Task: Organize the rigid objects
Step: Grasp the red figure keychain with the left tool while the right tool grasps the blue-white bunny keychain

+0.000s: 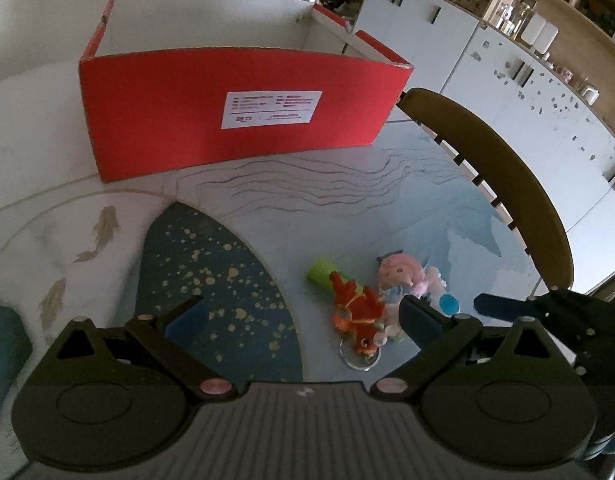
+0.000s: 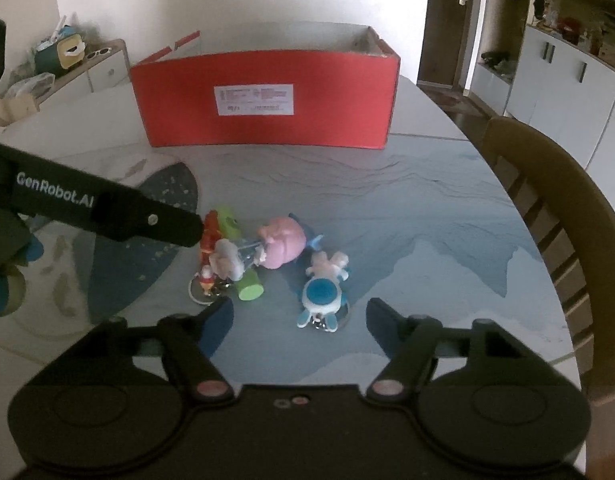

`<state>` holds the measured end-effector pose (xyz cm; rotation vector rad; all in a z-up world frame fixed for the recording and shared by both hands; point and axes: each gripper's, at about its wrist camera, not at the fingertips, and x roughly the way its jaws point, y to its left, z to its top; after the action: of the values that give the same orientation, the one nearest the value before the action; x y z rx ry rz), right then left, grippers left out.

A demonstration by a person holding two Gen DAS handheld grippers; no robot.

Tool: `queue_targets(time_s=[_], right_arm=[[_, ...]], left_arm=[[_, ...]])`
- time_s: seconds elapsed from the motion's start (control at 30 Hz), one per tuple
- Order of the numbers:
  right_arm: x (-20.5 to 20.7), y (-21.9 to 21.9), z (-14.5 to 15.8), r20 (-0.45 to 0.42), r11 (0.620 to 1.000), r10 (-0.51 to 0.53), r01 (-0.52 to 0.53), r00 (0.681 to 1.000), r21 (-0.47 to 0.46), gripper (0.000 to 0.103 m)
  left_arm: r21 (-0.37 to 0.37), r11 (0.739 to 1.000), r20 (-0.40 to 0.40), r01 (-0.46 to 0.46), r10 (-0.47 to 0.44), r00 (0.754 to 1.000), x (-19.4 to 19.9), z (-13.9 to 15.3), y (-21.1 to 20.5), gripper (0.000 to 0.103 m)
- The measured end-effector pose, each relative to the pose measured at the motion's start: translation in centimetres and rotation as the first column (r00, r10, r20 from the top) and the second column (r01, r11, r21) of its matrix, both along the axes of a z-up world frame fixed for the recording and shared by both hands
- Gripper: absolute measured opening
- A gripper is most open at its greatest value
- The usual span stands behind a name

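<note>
Well out on the far side of the round table (image 2: 447, 208) stands an open red box (image 2: 267, 96), its long wall with a white label (image 2: 254, 99) facing the cameras. Nearer, on the pale blue part of the tabletop, a small cluster of toy figures lies together. In the right wrist view a blue-and-white figure (image 2: 321, 294) with a round blue middle lies nearest, just beyond the right gripper (image 2: 299, 324), whose two dark fingers stand apart with nothing pressed between them; the figure sits ahead of the gap, not inside it. To the left of that figure are a pink round-headed figure (image 2: 283, 242), a green cylinder (image 2: 249, 286), a pale grey-white figure (image 2: 227, 262) and a red-orange figure (image 2: 207, 248) on a clear round base, all touching or nearly so. From the left a black finger marked with white lettering reaches to the red-orange figure's upper end; this belongs to the left gripper (image 1: 303, 312). In the left wrist view its fingers are spread wide and gripping nothing: the right-hand one lies just beside the red-orange figure, and the left-hand one is over the dark speckled patch (image 1: 211, 280) of the tabletop. A wooden chair (image 2: 555, 208) curves round the table's right edge, and white cabinets (image 1: 507, 92) stand beyond it.
</note>
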<state>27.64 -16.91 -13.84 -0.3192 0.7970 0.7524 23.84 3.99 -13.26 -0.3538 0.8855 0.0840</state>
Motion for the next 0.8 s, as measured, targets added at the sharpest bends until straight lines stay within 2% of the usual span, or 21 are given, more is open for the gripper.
queue_targets(time_s=[0.17,0.27,0.43,0.47,0.6,0.67,0.73,0.8], right_arm=[[0.6,0.1,-0.4,-0.019,1.0,0.005,-0.005,1.0,0.003,0.064],[0.9,0.2,-0.5,-0.022,1.0,0.003,-0.003,1.0,0.006,0.062],[1.4,0.5,-0.9,-0.034,1.0,0.004,-0.004,0.999,0.006,0.058],[1.5,0.5,-0.9,-0.034,1.0,0.002,-0.002,0.999,0.006,0.057],[1.7,0.6,-1.0,-0.031,1.0,-0.002,0.003,1.0,0.013,0.053],[1.9,0.6,-1.0,-0.028,1.0,-0.008,0.009,1.0,0.015,0.049],[2.0,0.6,-1.0,-0.026,1.0,-0.012,0.013,1.0,0.017,0.046],[2.1,0.5,-1.0,-0.021,1.0,-0.023,0.024,1.0,0.017,0.04]], left_arm=[[-0.042,0.999,-0.018,-0.022,0.021,1.0,0.8,-0.6,0.6,0.101],[-0.047,0.999,-0.023,-0.012,0.011,1.0,1.1,-0.9,0.4,0.092],[-0.038,0.999,-0.023,-0.007,0.007,1.0,1.5,-1.2,0.1,0.074],[-0.035,0.999,-0.02,-0.006,0.005,1.0,1.6,-1.2,0.0,0.072],[-0.054,0.998,-0.014,0.014,-0.015,1.0,1.9,-1.3,-0.1,0.05],[-0.059,0.998,-0.01,0.028,-0.029,1.0,2.0,-1.3,-0.3,0.045],[-0.04,0.998,0.0,0.051,-0.051,0.999,1.9,-1.1,-0.9,0.036],[-0.023,0.997,0.004,0.07,-0.07,0.998,1.9,-0.9,-1.4,0.032]])
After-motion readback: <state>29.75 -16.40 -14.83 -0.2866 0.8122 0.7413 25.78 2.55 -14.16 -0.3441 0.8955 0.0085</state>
